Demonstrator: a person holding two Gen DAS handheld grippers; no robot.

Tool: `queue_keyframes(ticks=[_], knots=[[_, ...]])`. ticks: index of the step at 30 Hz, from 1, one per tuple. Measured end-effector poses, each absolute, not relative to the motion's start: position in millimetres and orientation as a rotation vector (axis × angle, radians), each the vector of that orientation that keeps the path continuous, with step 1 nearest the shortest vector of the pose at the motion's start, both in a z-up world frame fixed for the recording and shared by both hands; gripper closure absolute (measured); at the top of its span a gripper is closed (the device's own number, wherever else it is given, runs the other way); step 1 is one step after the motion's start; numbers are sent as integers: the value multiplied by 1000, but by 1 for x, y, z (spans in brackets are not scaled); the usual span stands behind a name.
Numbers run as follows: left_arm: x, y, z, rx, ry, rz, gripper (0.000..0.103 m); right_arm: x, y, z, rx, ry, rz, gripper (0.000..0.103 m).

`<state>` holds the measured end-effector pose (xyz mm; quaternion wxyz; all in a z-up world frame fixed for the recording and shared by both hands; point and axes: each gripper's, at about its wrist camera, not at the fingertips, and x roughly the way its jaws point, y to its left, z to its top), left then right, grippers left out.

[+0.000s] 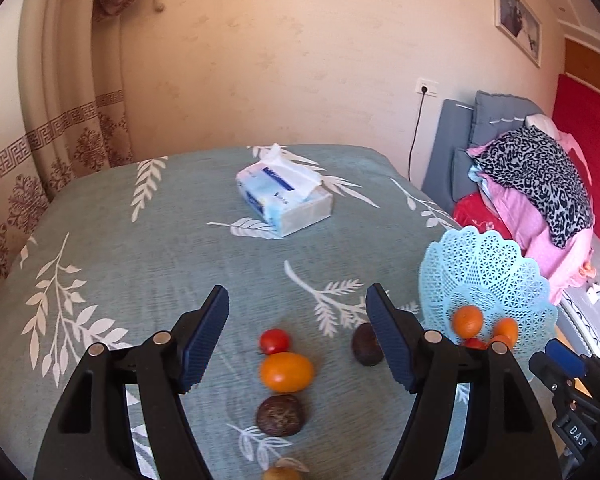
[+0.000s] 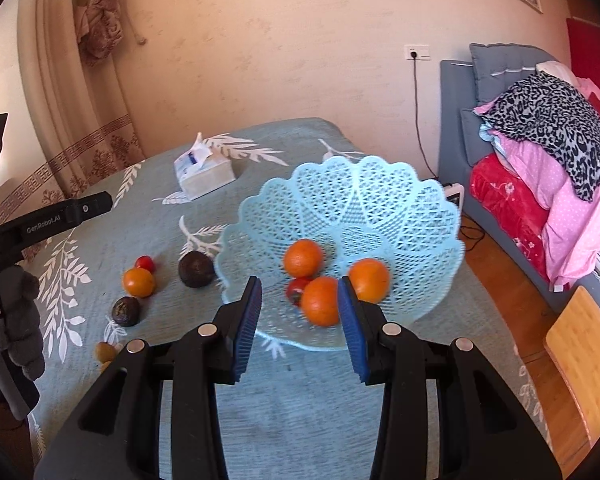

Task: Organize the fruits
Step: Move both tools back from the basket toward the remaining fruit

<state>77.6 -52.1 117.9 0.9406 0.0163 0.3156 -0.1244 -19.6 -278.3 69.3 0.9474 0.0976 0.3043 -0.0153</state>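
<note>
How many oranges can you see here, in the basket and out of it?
4: three oranges in the blue basket, one on the tablecloth. More may be hidden.

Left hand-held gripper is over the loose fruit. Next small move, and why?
Probably lower the left hand-held gripper onto the orange on the cloth and close. Its jaws stand apart with nothing between the pads, and that orange lies centred between them, with the tomato just beyond. The basket already holds three oranges and a tomato.
</note>
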Motion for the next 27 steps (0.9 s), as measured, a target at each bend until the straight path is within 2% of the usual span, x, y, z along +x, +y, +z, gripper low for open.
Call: queue_keyframes(ticks=[10,27], knots=[[82,-28,90,-3,716,-226,32,-13,-244,62,168,661,40,63],[101,-36,35,5,857,-232,31,1,-207,45,137,723,118,62]])
